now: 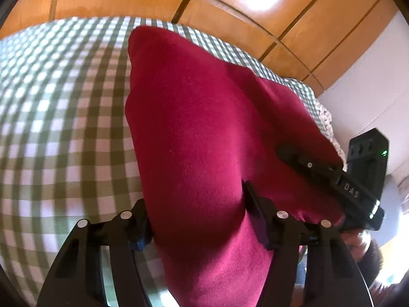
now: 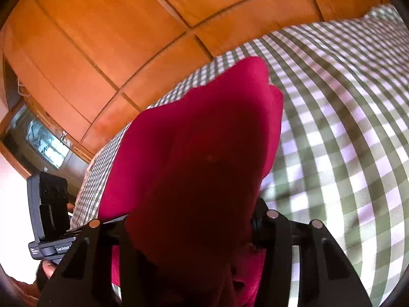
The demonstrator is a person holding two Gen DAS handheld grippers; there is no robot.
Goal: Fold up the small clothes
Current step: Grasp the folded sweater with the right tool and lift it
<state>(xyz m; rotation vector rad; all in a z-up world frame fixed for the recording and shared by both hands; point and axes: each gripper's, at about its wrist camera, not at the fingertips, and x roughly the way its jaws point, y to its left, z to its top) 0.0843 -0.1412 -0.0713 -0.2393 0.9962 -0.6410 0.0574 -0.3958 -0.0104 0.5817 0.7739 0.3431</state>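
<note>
A dark red garment [image 1: 199, 102] lies lengthwise on a green-and-white checked bed cover [image 1: 64, 102], its near end raised into my grippers. In the left wrist view the cloth fills the gap between the fingers of my left gripper [image 1: 194, 197], which is shut on it. My right gripper [image 1: 332, 176] reaches onto the garment's right edge. In the right wrist view the red garment [image 2: 204, 133] bunches, shadowed, between the fingers of my right gripper [image 2: 190, 212], which is shut on it. The left gripper [image 2: 48, 204] shows at the left edge, its fingertips hidden.
The checked cover [image 2: 345, 128] spreads wide to the right of the garment. Orange wooden panels [image 2: 102, 38] rise behind the bed. A white wall [image 1: 370, 76] stands at the right in the left wrist view, with a person's hand [image 1: 358, 240] below the right gripper.
</note>
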